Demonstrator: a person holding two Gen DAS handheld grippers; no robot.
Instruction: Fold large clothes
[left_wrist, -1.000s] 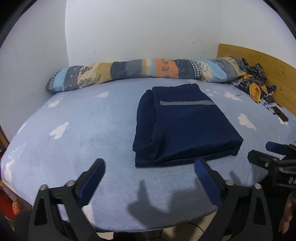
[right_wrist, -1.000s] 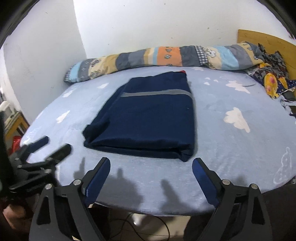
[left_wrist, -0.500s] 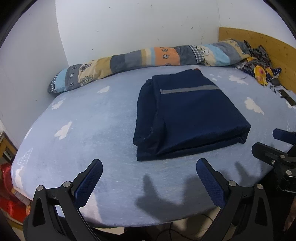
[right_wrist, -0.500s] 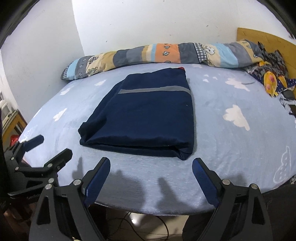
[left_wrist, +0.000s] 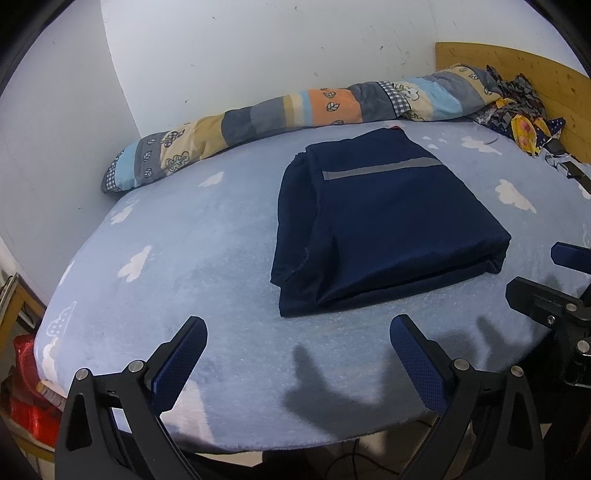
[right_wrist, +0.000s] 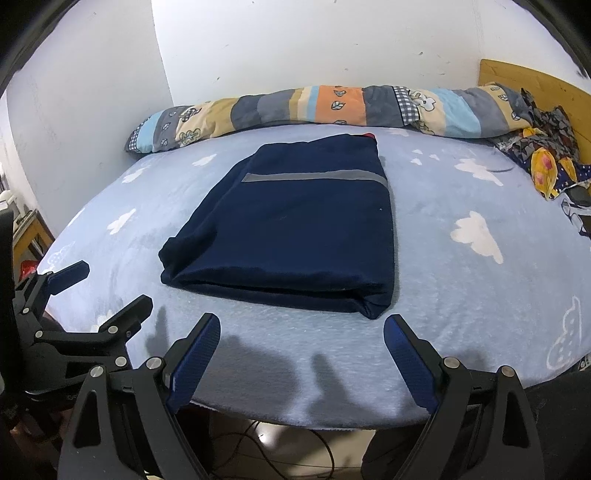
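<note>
A navy garment (left_wrist: 384, 225) with a grey stripe lies folded into a thick rectangle on the light blue bed (left_wrist: 207, 236). In the right wrist view the same folded garment (right_wrist: 295, 221) sits square ahead, its folded edge toward me. My left gripper (left_wrist: 297, 325) hovers open over the bed's front edge, short of the garment, nothing between its blue pads. My right gripper (right_wrist: 301, 325) is open too, just before the garment's near edge. Each gripper shows in the other's view: the right gripper (left_wrist: 546, 277) at the right border, the left gripper (right_wrist: 99, 284) at the left.
A long patchwork bolster (left_wrist: 295, 114) runs along the white wall at the back. Crumpled patterned clothes (left_wrist: 517, 110) lie by the wooden headboard (left_wrist: 535, 70) at the far right. A red object (left_wrist: 29, 387) sits beside the bed at lower left. Cables (right_wrist: 280, 446) trail on the floor below the bed edge.
The left gripper has shifted and rolled a little, so the garment sits higher and further right in its view. The right gripper has stayed put. Both remain open.
</note>
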